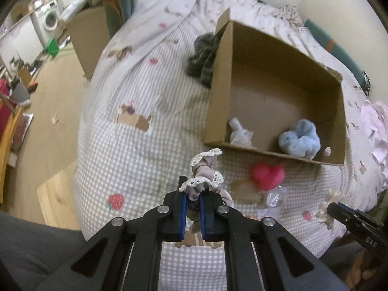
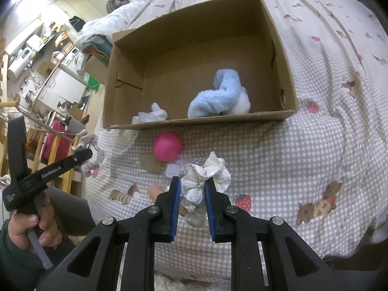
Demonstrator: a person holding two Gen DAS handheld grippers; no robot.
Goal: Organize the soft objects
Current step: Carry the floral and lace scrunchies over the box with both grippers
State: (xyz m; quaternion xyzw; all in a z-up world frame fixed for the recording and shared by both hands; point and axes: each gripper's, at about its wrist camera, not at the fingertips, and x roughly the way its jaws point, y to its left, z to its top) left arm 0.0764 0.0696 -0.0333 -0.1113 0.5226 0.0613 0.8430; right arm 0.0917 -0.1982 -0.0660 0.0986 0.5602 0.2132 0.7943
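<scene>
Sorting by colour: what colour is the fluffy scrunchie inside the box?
Light blue fluffy scrunchie, clearest in the right wrist view.

Lace-trimmed beige scrunchie (image 1: 206, 181) and crumpled white scrunchie (image 2: 206, 177) held above bed, blue scrunchie (image 2: 218, 97) inside cardboard box (image 2: 194, 121)

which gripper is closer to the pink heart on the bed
Right, though only narrowly. The right gripper sits just in front of the pink heart; the left gripper is off to its left side.

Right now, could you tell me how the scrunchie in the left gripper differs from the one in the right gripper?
The lace-trimmed scrunchie is matte beige with a white crochet edge; the silver scrunchie is shiny and plain. The left gripper pinches its scrunchie tightly, while the right gripper stands wider around a bulkier bunch. Both are held short of the cardboard box.
</scene>
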